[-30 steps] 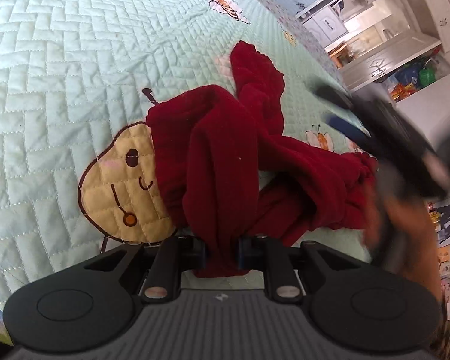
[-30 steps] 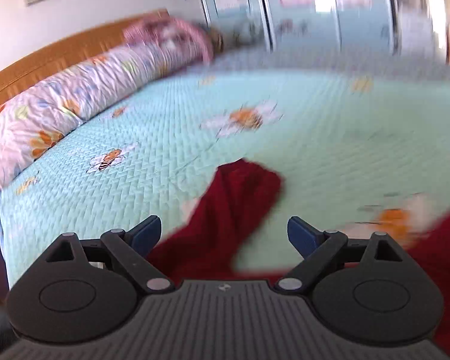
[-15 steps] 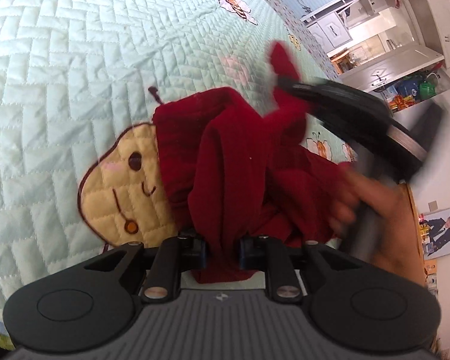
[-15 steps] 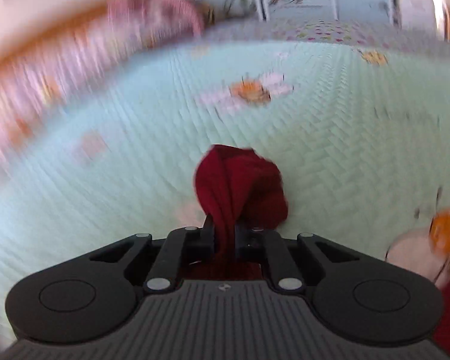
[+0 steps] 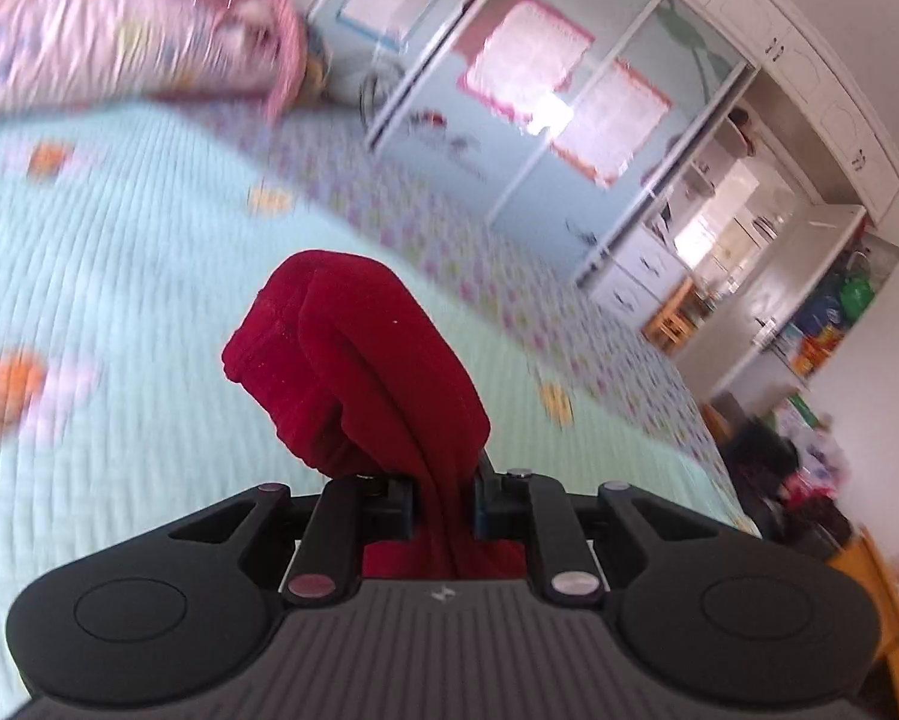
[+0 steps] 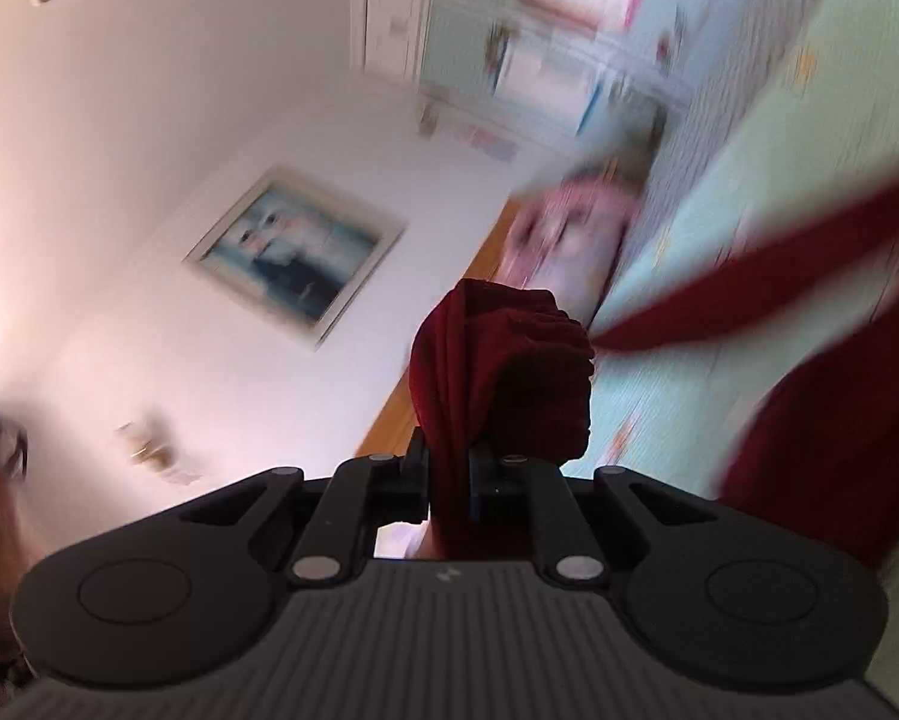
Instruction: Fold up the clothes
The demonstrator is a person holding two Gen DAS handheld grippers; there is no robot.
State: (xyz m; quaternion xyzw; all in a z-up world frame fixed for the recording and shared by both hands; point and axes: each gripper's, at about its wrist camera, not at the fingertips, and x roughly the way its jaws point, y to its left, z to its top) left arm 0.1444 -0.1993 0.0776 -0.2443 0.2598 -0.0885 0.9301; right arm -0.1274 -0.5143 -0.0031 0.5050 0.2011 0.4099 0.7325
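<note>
The left gripper (image 5: 443, 507) had its jaws closing tight on a bunched fold of the dark red garment (image 5: 365, 360), raised above the pale green quilted bed (image 5: 119, 252); the right gripper (image 6: 449, 495) pinched another bunch of it, jaws narrow; a framed picture (image 6: 296, 249) hung on the far wall.

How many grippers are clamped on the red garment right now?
2. The left gripper pinches a bunched fold of the red garment above the bed quilt; the right gripper grips another bunch, lifted toward the wall.
</note>
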